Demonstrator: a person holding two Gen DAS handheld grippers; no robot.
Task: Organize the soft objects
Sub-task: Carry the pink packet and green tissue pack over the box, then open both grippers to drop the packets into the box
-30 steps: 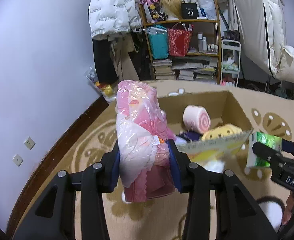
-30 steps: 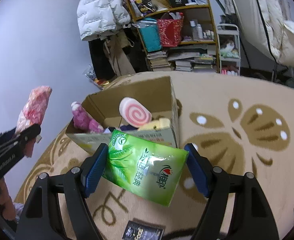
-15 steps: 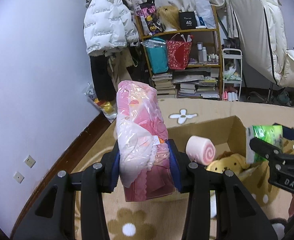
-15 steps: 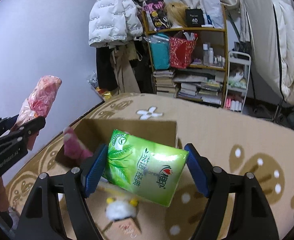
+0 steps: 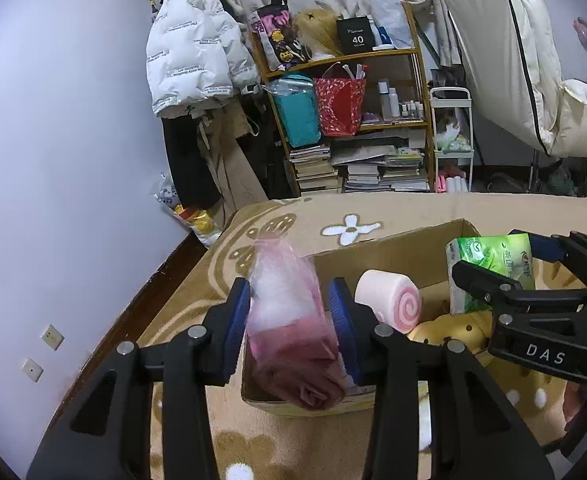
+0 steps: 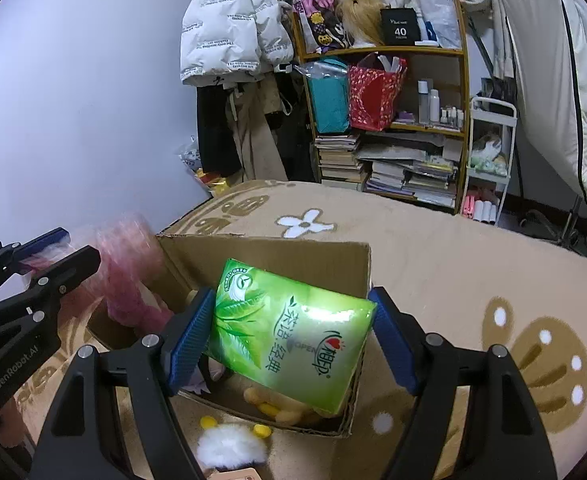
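Beige flowered carpet (image 6: pixel 473 248) carries an open cardboard box (image 6: pixel 293 252) holding a pink swirl roll (image 5: pixel 389 300). Above it, the left gripper (image 5: pixel 289 316) looks loosely closed around a blurred pink bagged bundle (image 5: pixel 289 320), while the right gripper (image 6: pixel 291 332) clamps a green tissue pack (image 6: pixel 289 332).

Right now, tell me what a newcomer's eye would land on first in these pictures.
First, the bright green tissue pack, clamped in the right gripper above the open cardboard box on the tan flowered carpet. Next, the pink bagged bundle in the left gripper at the box's left edge, beside a pink swirl roll toy inside. Behind stands a cluttered shelf and a white puffer jacket.
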